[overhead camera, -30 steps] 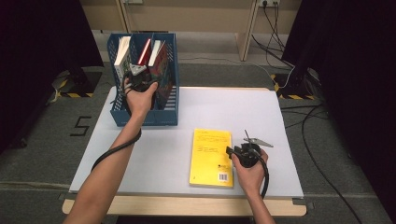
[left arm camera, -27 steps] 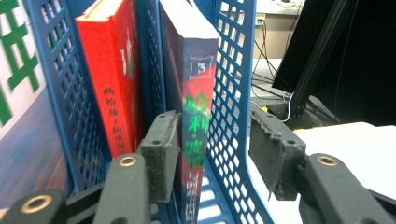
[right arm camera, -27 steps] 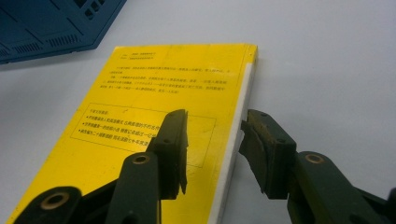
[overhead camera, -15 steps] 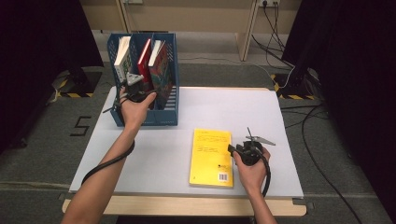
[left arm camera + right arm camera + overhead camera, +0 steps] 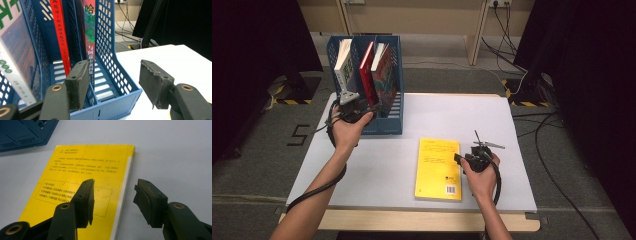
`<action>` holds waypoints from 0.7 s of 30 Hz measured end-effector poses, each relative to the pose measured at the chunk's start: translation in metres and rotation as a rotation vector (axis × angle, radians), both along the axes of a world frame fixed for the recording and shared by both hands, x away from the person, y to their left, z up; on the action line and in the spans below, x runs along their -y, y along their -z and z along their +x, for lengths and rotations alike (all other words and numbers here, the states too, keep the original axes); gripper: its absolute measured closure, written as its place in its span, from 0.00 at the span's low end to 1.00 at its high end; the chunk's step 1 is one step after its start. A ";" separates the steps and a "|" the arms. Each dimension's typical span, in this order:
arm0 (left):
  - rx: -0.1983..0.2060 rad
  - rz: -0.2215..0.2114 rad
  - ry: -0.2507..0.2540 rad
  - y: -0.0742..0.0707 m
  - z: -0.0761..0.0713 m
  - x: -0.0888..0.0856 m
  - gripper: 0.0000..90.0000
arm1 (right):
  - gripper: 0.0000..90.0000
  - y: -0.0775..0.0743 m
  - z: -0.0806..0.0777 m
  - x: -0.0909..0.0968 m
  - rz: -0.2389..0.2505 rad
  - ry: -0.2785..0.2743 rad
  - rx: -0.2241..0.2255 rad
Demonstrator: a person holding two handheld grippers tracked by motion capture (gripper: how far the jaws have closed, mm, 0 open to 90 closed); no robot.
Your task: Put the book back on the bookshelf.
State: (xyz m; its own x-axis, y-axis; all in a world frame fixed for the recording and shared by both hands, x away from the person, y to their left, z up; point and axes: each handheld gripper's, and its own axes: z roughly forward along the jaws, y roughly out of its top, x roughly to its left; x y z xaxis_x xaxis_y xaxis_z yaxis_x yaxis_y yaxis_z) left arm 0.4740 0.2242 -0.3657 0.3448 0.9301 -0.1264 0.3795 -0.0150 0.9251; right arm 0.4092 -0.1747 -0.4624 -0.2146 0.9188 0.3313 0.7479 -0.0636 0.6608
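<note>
A blue file rack (image 5: 389, 125) stands at the table's back left and holds a white and green book (image 5: 344, 62), a red book (image 5: 368, 70) and a colourful book (image 5: 384, 72). My left gripper (image 5: 353, 106) sits just in front of the rack. Its jaws have just been opening, and nothing is between them. In the left gripper view this gripper (image 5: 116, 75) faces the rack's right wall (image 5: 107, 50), beside the red book (image 5: 60, 32). A yellow book (image 5: 438, 167) lies flat on the table. My right gripper (image 5: 460, 162) is at its right edge. Its jaws (image 5: 117, 195) have just been opening and straddle the edge of the yellow book (image 5: 82, 165) without pressing on it.
The white table (image 5: 452, 115) has a wooden front edge (image 5: 412, 222). Cables (image 5: 557, 150) run over the floor at the right, and dark curtains hang on both sides. A corner of the blue rack (image 5: 25, 132) lies beyond the yellow book in the right gripper view.
The left hand has drawn back from among the books to the rack's front, moving toward the person. The right hand has stayed by the yellow book.
</note>
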 end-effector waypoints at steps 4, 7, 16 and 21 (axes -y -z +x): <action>0.002 0.006 0.013 0.003 -0.008 -0.003 0.44 | 0.51 -0.008 0.004 -0.005 -0.029 0.012 0.010; -0.004 0.003 0.019 0.005 -0.011 -0.005 0.44 | 0.49 -0.013 0.006 -0.006 -0.011 0.018 -0.010; -0.009 0.013 0.025 0.009 -0.018 -0.010 0.44 | 0.48 -0.023 0.014 -0.012 -0.003 -0.008 -0.054; -0.014 0.017 0.040 0.013 -0.026 -0.011 0.44 | 0.56 -0.020 0.021 -0.012 -0.055 -0.025 -0.053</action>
